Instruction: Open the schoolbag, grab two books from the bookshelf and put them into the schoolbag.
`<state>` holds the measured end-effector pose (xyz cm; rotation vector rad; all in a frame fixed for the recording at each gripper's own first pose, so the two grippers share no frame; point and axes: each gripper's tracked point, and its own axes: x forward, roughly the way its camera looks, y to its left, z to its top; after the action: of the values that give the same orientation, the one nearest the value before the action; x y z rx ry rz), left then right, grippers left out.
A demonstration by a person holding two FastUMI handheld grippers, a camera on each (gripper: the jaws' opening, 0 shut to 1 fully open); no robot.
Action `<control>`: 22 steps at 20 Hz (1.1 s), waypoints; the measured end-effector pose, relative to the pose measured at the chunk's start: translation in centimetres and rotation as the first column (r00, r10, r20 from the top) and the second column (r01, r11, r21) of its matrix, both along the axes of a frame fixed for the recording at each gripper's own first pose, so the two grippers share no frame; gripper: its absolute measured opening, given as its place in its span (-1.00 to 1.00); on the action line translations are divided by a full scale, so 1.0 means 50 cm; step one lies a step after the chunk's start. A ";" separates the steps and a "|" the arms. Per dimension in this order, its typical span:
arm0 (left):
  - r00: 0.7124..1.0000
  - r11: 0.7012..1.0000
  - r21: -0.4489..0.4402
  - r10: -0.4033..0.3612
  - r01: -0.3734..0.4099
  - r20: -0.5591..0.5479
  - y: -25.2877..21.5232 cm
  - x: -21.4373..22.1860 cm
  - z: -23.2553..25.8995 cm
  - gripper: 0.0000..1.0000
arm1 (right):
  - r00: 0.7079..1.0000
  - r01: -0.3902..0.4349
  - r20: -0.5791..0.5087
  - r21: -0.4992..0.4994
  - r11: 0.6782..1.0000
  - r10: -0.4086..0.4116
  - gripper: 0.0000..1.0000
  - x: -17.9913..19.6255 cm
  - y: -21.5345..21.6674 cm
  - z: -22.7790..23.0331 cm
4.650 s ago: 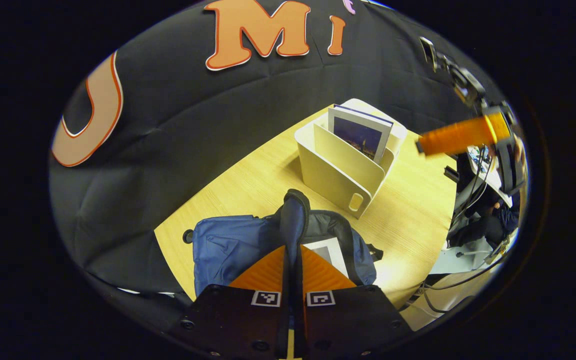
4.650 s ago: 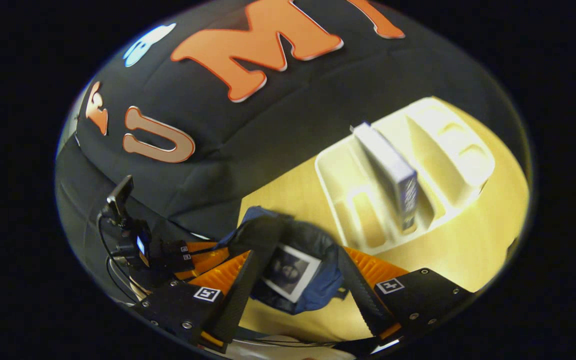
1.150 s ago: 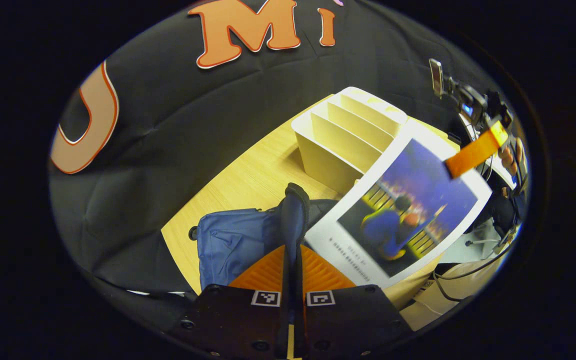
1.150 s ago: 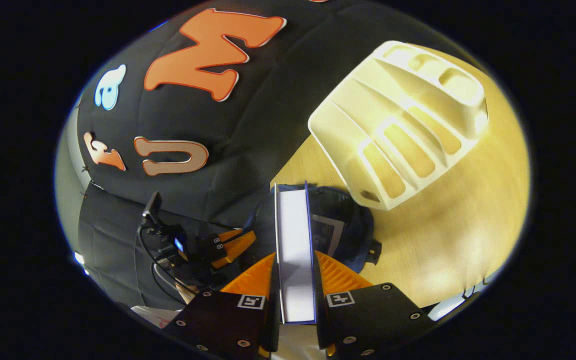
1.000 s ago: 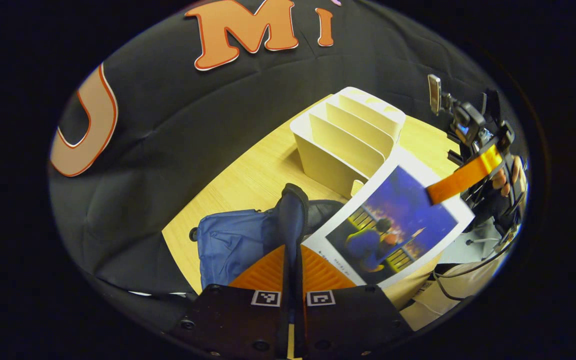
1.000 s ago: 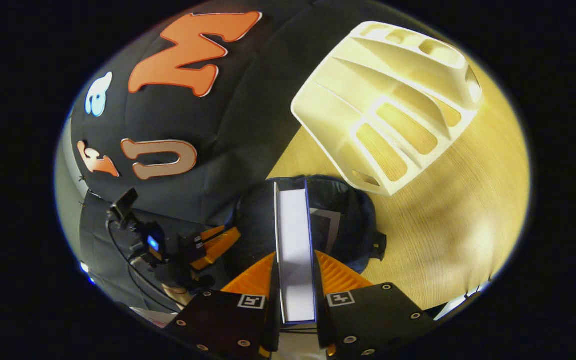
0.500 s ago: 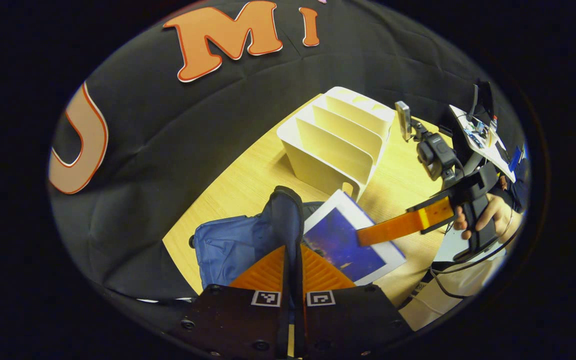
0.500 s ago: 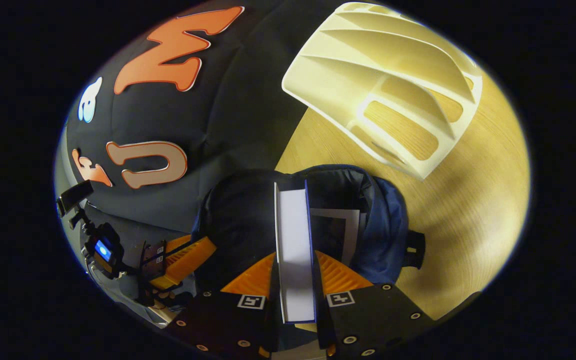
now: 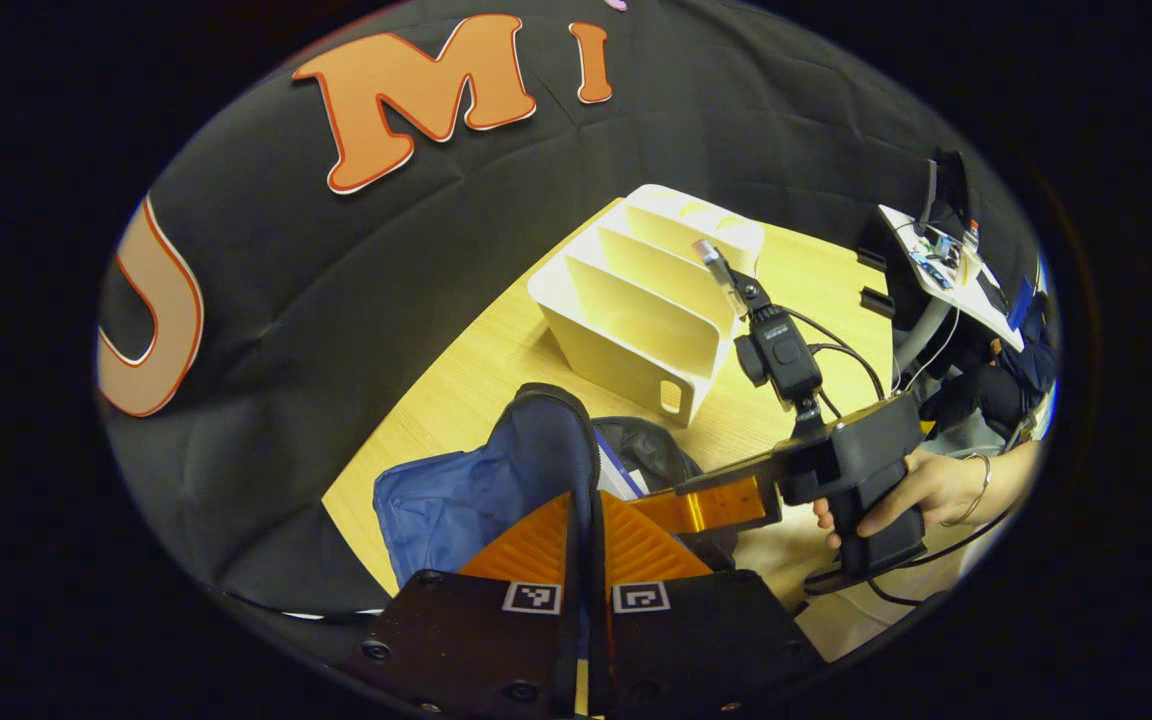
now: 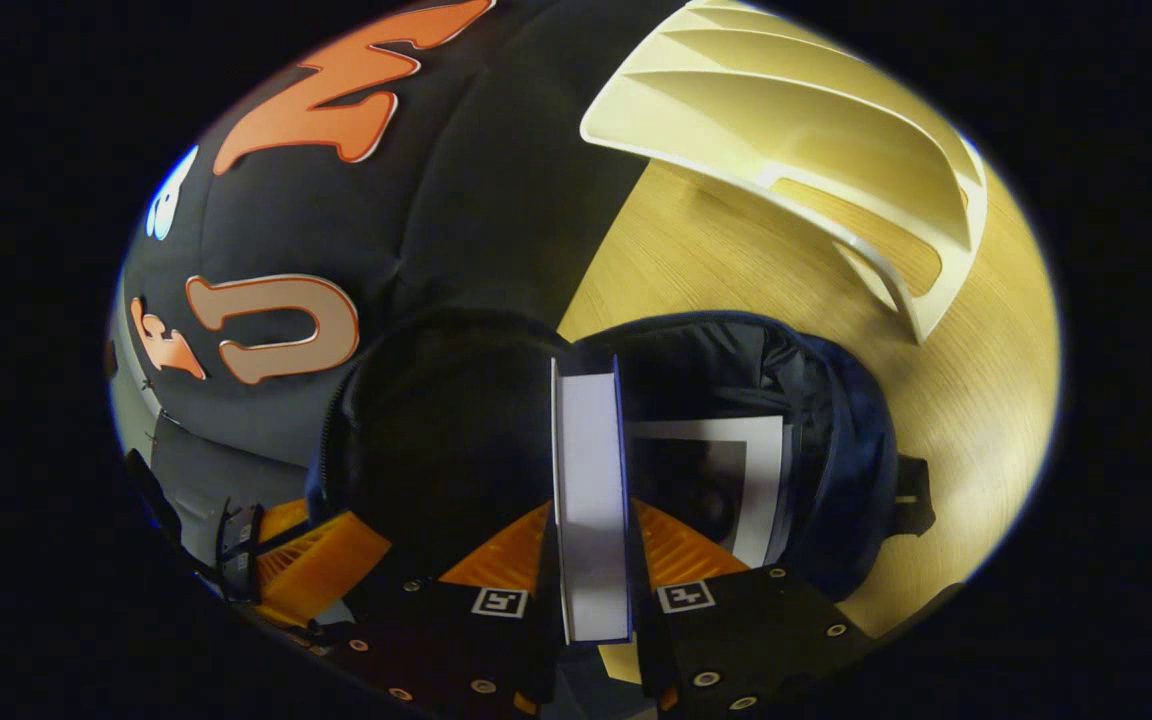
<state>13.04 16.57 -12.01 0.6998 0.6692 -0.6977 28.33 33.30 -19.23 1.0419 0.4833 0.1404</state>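
Note:
A blue schoolbag [image 9: 436, 500] lies on the wooden table, its mouth held wide. My left gripper [image 9: 584, 515] is shut on the bag's raised flap [image 9: 551, 440]. My right gripper [image 10: 591, 535] is shut on a blue-covered book [image 10: 591, 470], seen edge-on, whose far end is down in the bag's mouth [image 10: 816, 400]. In the left gripper view just a corner of this book [image 9: 619, 478] shows above the opening, with the right gripper [image 9: 656, 500] reaching in behind it. Another book [image 10: 751, 470] lies flat inside the bag. The cream bookshelf [image 9: 626, 320] stands with bare slots.
The bookshelf [image 10: 796, 110] stands just beyond the bag on the table [image 10: 696, 260]. A hand [image 9: 936, 490] holds the right gripper's handle at the table's near right. A stand with electronics [image 9: 946, 260] is off the table's right edge. The black cloth wall backs the table.
My right gripper has carried the book from up near the bookshelf down into the bag's mouth. The left gripper has kept its hold on the flap and lifted it a little.

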 end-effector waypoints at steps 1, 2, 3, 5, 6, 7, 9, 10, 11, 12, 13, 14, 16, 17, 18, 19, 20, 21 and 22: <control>1.000 1.000 -0.002 0.011 -0.011 -0.003 0.006 0.000 -0.004 -0.91 | 1.000 0.005 -0.029 -0.021 1.000 -0.006 -0.29 -0.004 -0.009 -0.015; 1.000 1.000 -0.006 0.023 -0.023 -0.006 0.011 -0.001 -0.004 -0.91 | 0.999 0.005 -0.045 -0.029 1.000 -0.007 0.07 -0.011 -0.013 -0.027; 1.000 0.999 -0.013 0.029 -0.029 -0.009 0.012 0.000 -0.007 -0.90 | 0.998 0.010 -0.054 -0.036 0.999 -0.012 0.43 -0.008 -0.021 -0.031; 0.999 0.999 -0.024 0.039 -0.039 -0.012 0.016 0.001 -0.007 -0.91 | 0.998 0.009 -0.066 -0.043 0.999 -0.012 0.88 -0.025 -0.032 -0.027; 0.999 0.999 -0.026 0.043 -0.043 -0.011 0.018 0.004 -0.008 -0.91 | 0.998 0.006 -0.067 -0.043 0.999 -0.009 0.90 -0.032 -0.036 -0.022; 0.999 0.999 -0.029 0.044 -0.044 -0.010 0.018 0.005 -0.007 -0.91 | 0.998 0.001 -0.066 -0.044 0.999 -0.004 0.91 -0.041 -0.038 -0.017; 0.999 0.998 -0.036 0.045 -0.046 -0.017 0.016 0.007 -0.012 -0.91 | 0.998 -0.010 -0.058 -0.028 1.000 0.008 0.92 -0.057 -0.041 -0.002; 0.999 0.998 -0.040 0.048 -0.049 -0.021 0.013 0.007 -0.015 -0.91 | 0.998 -0.006 -0.059 -0.028 1.000 0.005 0.93 -0.066 -0.044 0.003; 0.998 0.998 -0.043 0.050 -0.051 -0.026 0.012 0.006 -0.017 -0.91 | 0.998 -0.004 -0.057 -0.040 0.999 0.002 0.93 -0.071 -0.051 0.007; 0.998 0.998 -0.046 0.051 -0.052 -0.032 0.009 0.007 -0.019 -0.91 | 0.998 -0.003 -0.059 -0.057 0.998 -0.001 0.94 -0.080 -0.058 0.010; 0.998 0.997 -0.053 0.049 -0.051 -0.036 0.006 0.004 -0.024 -0.91 | 0.998 -0.003 -0.059 -0.070 0.998 -0.001 0.94 -0.087 -0.067 0.012; 0.998 0.997 -0.065 0.048 -0.051 -0.044 0.000 0.004 -0.029 -0.91 | 0.998 -0.006 -0.060 -0.074 0.997 0.001 0.93 -0.095 -0.072 0.014; 0.995 0.994 -0.083 0.071 -0.077 -0.073 -0.003 0.000 -0.046 -0.91 | 0.998 -0.002 -0.059 -0.080 0.997 -0.003 0.93 -0.108 -0.090 0.018; 0.992 0.991 -0.093 0.087 -0.095 -0.086 -0.004 -0.001 -0.050 -0.90 | 0.998 -0.002 -0.061 -0.084 0.996 -0.003 0.94 -0.113 -0.100 0.020; 0.990 0.988 -0.108 0.099 -0.110 -0.101 -0.007 -0.003 -0.056 -0.88 | 0.998 -0.006 -0.061 -0.090 0.996 0.001 0.94 -0.119 -0.109 0.023; 0.988 0.986 -0.121 0.102 -0.116 -0.116 -0.016 -0.009 -0.064 -0.87 | 0.998 -0.013 -0.063 -0.096 0.995 0.007 0.94 -0.125 -0.118 0.024; 0.986 0.984 -0.127 0.111 -0.127 -0.127 -0.023 -0.013 -0.069 -0.43 | 0.998 -0.020 -0.066 -0.101 0.995 0.013 0.94 -0.129 -0.128 0.023; 0.983 0.981 -0.136 0.121 -0.139 -0.135 -0.030 -0.019 -0.075 -0.10 | 0.997 -0.029 -0.071 -0.105 0.994 0.022 0.94 -0.133 -0.137 0.023; 0.980 0.978 -0.135 0.138 -0.157 -0.142 -0.033 -0.024 -0.080 0.24 | 0.997 -0.039 -0.077 -0.108 0.993 0.031 0.94 -0.139 -0.144 0.022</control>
<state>11.85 14.91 -16.01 0.4663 0.7754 -0.6522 21.40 26.10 -18.14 0.9340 0.5717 0.1048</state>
